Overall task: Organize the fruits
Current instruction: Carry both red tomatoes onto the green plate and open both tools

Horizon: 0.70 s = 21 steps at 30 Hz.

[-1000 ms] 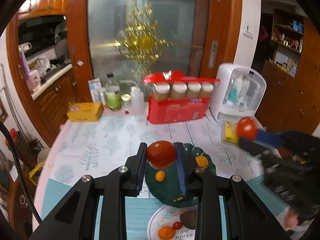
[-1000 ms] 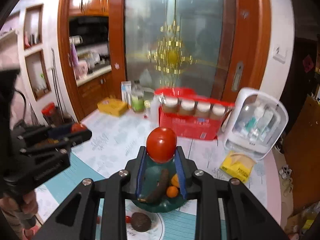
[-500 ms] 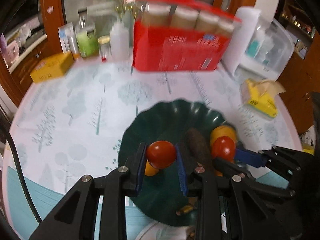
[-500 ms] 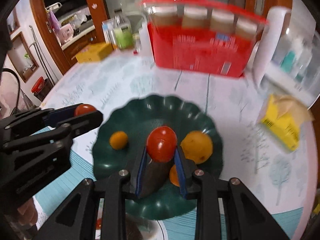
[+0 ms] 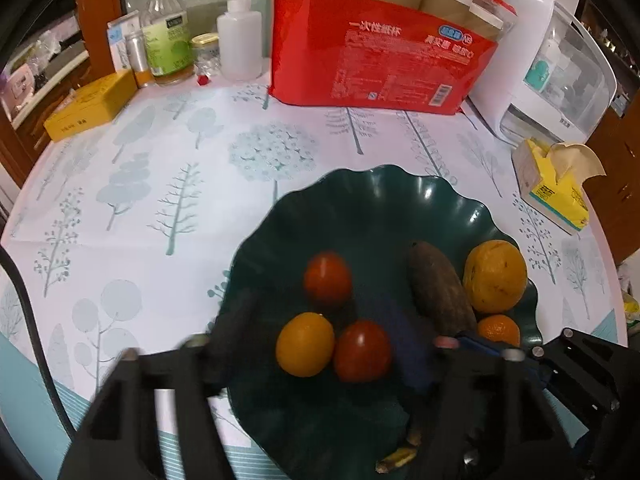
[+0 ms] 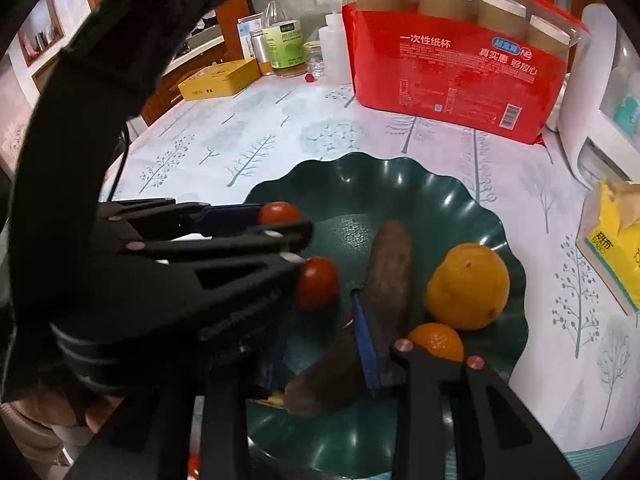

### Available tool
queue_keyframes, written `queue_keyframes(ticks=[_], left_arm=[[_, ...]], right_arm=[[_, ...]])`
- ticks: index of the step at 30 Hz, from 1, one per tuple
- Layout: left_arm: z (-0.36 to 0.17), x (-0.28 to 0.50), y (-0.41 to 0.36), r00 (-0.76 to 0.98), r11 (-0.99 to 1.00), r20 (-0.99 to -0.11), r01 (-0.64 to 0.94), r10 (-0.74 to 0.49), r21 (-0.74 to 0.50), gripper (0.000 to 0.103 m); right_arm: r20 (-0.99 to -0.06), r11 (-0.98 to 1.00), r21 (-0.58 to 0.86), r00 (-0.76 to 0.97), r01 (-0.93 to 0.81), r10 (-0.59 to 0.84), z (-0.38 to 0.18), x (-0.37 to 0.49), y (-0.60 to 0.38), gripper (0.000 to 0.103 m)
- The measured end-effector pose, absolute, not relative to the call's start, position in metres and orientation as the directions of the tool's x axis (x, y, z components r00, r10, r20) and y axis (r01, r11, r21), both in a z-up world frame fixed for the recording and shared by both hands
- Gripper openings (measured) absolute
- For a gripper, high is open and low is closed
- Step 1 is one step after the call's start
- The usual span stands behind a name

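A dark green scalloped plate (image 5: 360, 184) (image 6: 360, 168) holds two red tomatoes (image 5: 327, 278) (image 5: 362, 350), a small yellow-orange fruit (image 5: 305, 344), a brown oblong fruit (image 5: 438, 288) (image 6: 390, 264), a large orange (image 5: 495, 276) (image 6: 468, 286) and a small orange (image 5: 498, 330) (image 6: 436, 340). My left gripper (image 5: 312, 312) is low over the plate, blurred, its jaws opening; the tomatoes lie loose between them. My right gripper (image 6: 322, 344) is opening too, straddling the brown fruit, with one tomato (image 6: 316, 282) just ahead of its tips. The left gripper's fingers (image 6: 224, 240) reach in from the left.
A red pack of paper cups (image 5: 380, 64) stands behind the plate, bottles (image 5: 168, 40) and a yellow box (image 5: 88, 106) at the back left. A white appliance (image 5: 552, 76) and a yellow tissue pack (image 5: 556, 196) are on the right. A person's hand (image 6: 24, 420) shows at lower left.
Both grippers came down from high above the table to the green plate. Each held a tomato; both now have their jaws apart and the tomatoes rest in the plate.
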<state>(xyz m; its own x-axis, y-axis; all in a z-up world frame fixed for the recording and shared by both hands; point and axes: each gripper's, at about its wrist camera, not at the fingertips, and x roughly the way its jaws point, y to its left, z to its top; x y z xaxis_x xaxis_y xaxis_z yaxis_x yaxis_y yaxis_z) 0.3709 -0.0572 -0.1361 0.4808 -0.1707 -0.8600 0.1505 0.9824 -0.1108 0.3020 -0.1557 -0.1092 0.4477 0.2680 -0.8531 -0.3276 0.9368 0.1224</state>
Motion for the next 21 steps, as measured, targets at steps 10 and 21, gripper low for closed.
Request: queue_keyframes(ticks=[10, 21], left_arm=[[-0.129, 0.353, -0.066, 0.501, 0.982, -0.855, 0.179, -0.137, -0.052, 0.083], [-0.11, 0.337, -0.062, 0.5, 0.987, -0.858, 0.151, -0.118, -0.047, 0.093]], right_arm=[[-0.852, 0.94, 0.139, 0.446, -0.313, 0.274, -0.105, 0.293, -0.159, 0.04], [-0.84, 0.944, 0.147, 0.467, -0.294, 0.276, -0.095, 0.281, -0.166, 0.04]])
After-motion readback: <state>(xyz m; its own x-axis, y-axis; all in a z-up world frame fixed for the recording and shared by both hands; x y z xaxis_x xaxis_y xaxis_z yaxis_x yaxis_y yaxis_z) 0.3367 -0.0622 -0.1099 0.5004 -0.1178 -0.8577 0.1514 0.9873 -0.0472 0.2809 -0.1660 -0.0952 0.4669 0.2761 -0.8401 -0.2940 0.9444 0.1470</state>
